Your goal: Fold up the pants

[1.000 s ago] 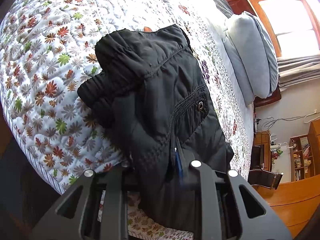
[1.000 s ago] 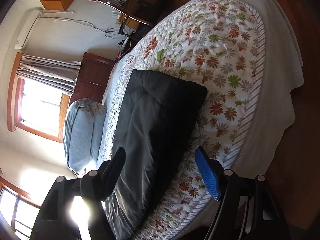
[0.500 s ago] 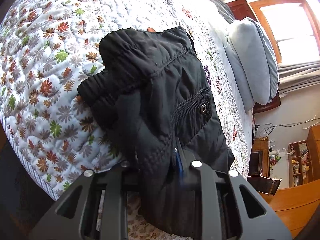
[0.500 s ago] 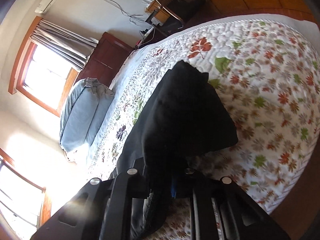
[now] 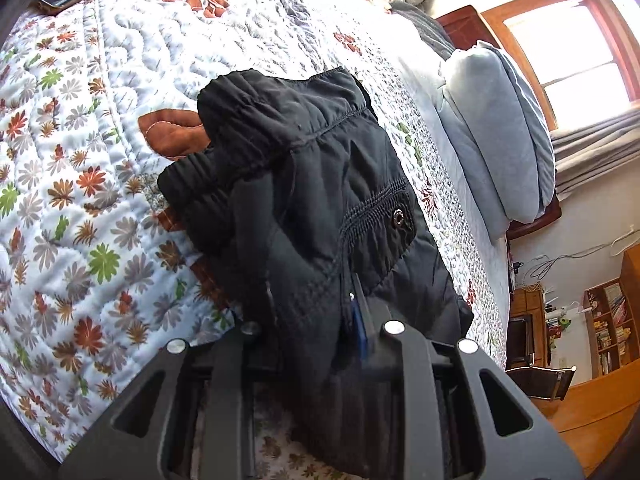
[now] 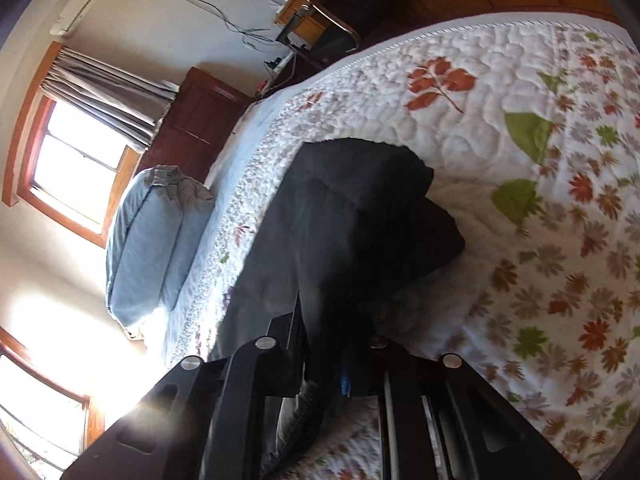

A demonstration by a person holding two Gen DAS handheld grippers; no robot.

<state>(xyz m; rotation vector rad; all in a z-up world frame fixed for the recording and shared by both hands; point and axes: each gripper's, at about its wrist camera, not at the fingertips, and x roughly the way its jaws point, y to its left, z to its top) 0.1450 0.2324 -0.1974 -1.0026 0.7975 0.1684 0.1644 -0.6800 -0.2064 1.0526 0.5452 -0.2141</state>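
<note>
The black quilted pants (image 5: 312, 200), padded with an elastic waistband at 11 o'clock, lay bunched on your floral quilt (image 5: 80, 200). Your left gripper (image 5: 312, 320) pinched their fabric tight; your right gripper (image 6: 324, 356) likewise clamped a dark fold at 6 o'clock.

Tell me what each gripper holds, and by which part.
Both hold the black pants: left gripper near the waistband and pocket, right gripper on a folded leg edge.
</note>
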